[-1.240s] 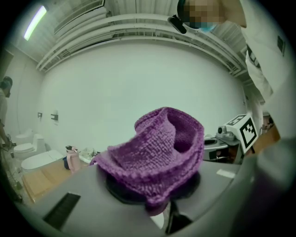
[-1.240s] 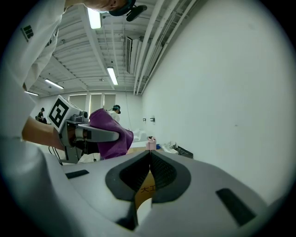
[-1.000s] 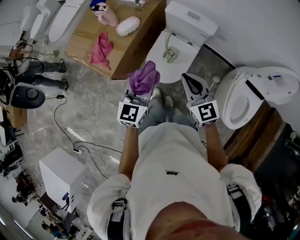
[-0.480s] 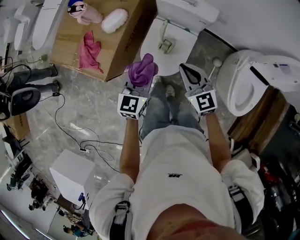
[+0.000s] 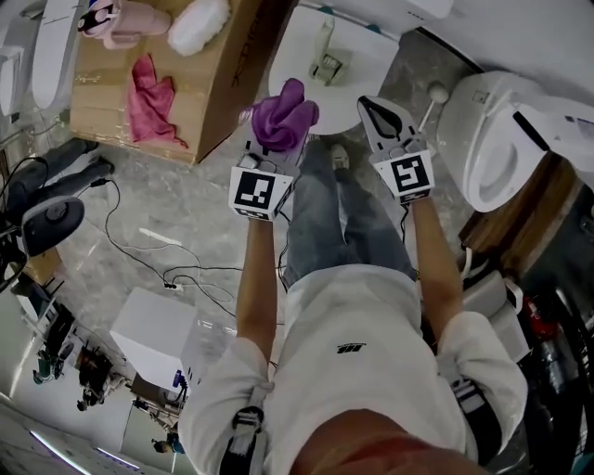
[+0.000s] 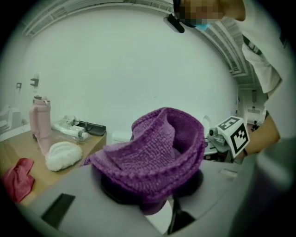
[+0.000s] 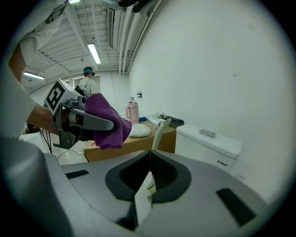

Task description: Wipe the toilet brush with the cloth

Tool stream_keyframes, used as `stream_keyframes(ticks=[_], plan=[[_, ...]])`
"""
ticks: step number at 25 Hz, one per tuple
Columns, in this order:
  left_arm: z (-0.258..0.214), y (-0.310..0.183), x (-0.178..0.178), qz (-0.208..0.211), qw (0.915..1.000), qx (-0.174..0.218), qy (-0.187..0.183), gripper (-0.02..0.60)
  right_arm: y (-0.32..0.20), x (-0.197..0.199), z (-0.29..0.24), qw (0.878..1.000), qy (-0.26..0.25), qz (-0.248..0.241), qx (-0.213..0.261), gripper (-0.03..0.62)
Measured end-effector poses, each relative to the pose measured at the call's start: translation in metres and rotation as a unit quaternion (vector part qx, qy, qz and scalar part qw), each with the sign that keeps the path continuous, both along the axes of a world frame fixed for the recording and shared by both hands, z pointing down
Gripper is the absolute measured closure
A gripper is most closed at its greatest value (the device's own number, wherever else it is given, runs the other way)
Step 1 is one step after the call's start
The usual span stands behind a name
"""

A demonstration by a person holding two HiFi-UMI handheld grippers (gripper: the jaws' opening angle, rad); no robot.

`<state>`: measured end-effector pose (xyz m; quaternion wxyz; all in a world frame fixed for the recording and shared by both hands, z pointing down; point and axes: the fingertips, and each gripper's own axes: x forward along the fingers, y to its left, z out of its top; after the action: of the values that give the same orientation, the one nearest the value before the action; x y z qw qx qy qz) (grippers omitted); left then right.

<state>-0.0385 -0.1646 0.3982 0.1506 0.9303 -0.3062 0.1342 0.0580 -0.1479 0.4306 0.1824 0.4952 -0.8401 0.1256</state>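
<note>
Hovering with the cloth (image 5: 283, 119) near the toilet brush (image 5: 326, 56); wiping seems not yet begun.
Head view: brush stands at twelve o'clock on the toilet lid (image 5: 360, 57), untouched. Left gripper view: left gripper (image 6: 155, 187) jaws just easing apart, cloth loose between. Right gripper view: right gripper (image 7: 149, 155) clenched, empty; brush at one o'clock.

My left gripper (image 5: 271, 141) carries a deep violet knitted cloth (image 5: 281, 119) with a ribbed weave, and its cube shows black squares on white. My right gripper (image 5: 373, 109) is mid-grey with black pads and the same black-and-white marker pattern. At eleven o'clock are a crumpled pink rag (image 5: 148, 100), a tan cardboard box (image 5: 209, 83), a pale pink bottle (image 5: 125, 20) and a fluffy white pad (image 5: 197, 25). The toilet at twelve (image 5: 306, 46) and the toilet at two (image 5: 492, 158) are white. The stone floor (image 5: 176, 213) is grey and veined.
</note>
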Motion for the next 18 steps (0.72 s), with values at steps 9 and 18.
stream_keyframes(ticks=[9, 18], plan=[[0.075, -0.021, 0.012, 0.018, 0.9998, -0.013, -0.004, 0.425, -0.022, 0.008, 0.092, 1.000, 0.018, 0.006, -0.023, 0.589], [0.142, -0.042, 0.030, 0.036, 0.9992, -0.017, -0.008, 0.423, -0.045, 0.013, 0.169, 0.998, 0.040, 0.004, -0.038, 0.563]])
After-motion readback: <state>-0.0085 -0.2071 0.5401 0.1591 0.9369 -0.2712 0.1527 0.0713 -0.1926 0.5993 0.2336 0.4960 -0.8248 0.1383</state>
